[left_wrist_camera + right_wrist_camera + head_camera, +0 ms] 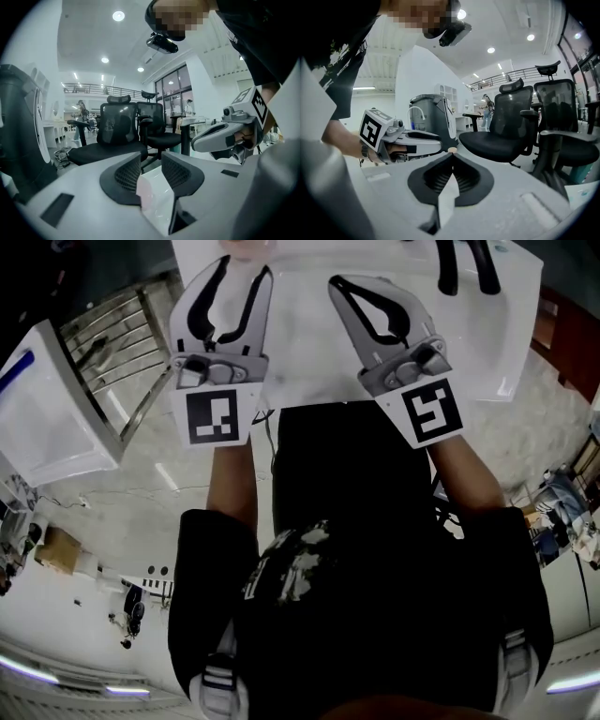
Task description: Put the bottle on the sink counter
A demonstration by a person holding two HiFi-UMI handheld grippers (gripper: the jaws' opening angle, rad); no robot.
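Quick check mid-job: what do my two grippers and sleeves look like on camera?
Both the left gripper and right gripper have light grey curved fingers with black ribbed pads, each carrying a white cube with black square markers. The person wears a black short-sleeved shirt.

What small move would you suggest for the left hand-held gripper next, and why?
Probably draw the left hand-held gripper slightly back. Its jaws stand apart, gripping nothing, above the white sink counter. A pinkish object, perhaps the bottle, shows just past its tips at the head view's top edge, so the placing looks done.
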